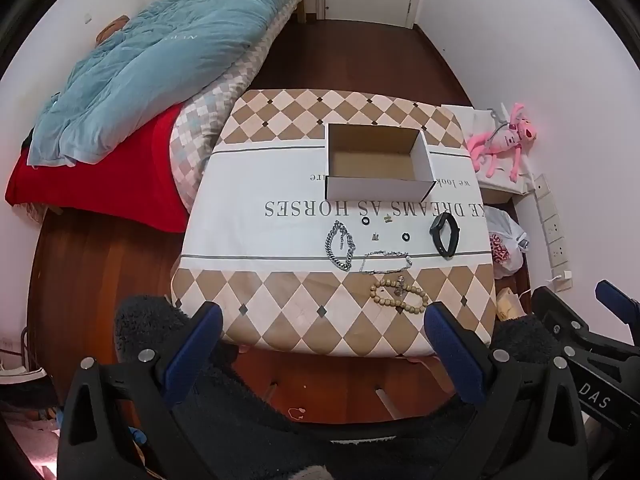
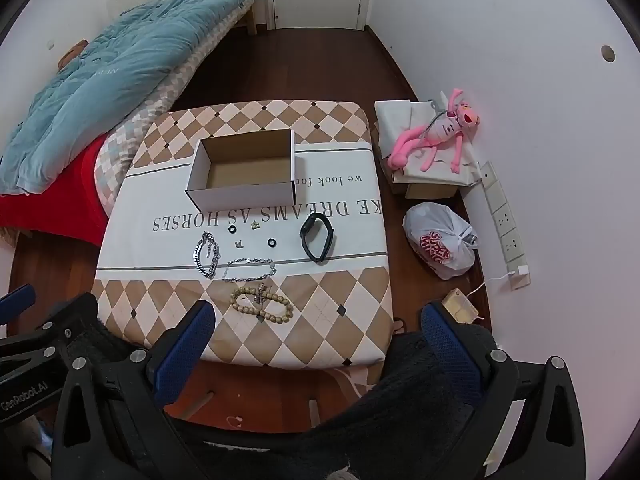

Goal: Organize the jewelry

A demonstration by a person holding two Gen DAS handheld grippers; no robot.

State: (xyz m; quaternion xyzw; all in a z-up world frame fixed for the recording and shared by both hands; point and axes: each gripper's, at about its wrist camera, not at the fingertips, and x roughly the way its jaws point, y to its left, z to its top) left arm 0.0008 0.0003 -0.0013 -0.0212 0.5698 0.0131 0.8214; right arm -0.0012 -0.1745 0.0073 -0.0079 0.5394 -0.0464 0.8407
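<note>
Cardboard box point(image 1: 378, 160) apparently empty; jewelry outside.

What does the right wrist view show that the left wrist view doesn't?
Only the right view shows the round hole in the wall and the whole plastic bag. Only the left view shows the floor clutter at far left. Both share the table, open box, bead bracelet, chains and watch; both grippers are open and empty.
</note>
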